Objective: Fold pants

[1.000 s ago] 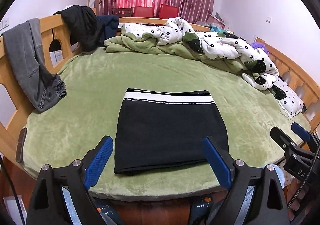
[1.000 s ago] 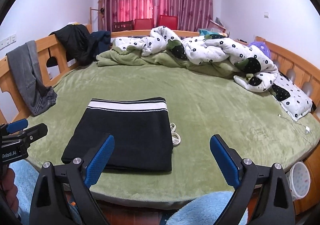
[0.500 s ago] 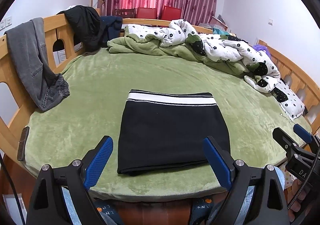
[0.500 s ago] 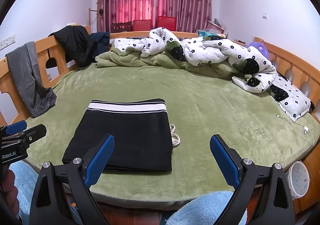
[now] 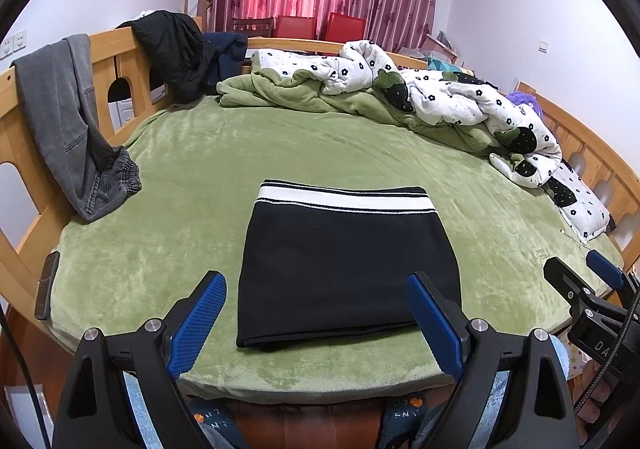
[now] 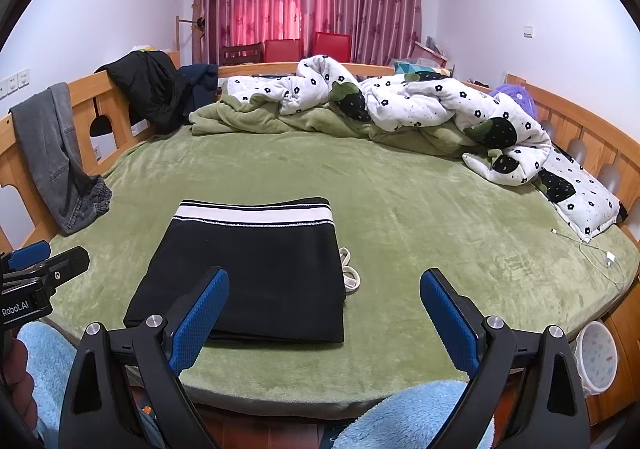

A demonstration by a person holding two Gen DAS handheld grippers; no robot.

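Observation:
The black pants (image 5: pixel 344 261) with a white waistband stripe lie folded into a flat rectangle on the green bed cover (image 5: pixel 200 185), near its front edge. They also show in the right wrist view (image 6: pixel 256 269), with a white drawstring (image 6: pixel 350 273) poking out at their right side. My left gripper (image 5: pixel 316 321) is open and empty, held back over the bed's front edge, just short of the pants. My right gripper (image 6: pixel 324 317) is open and empty, right of the left gripper, at the pants' front right corner.
A rumpled white flowered quilt (image 5: pixel 440 101) and green blanket (image 6: pixel 280 121) lie along the back of the bed. Grey jeans (image 5: pixel 68 121) and a black jacket (image 5: pixel 172 49) hang on the wooden rail at left. A charger cable (image 6: pixel 600 253) lies at right.
Both grippers have drawn back and risen slightly, so the bed sits a little lower and farther in view. The pants have not moved.

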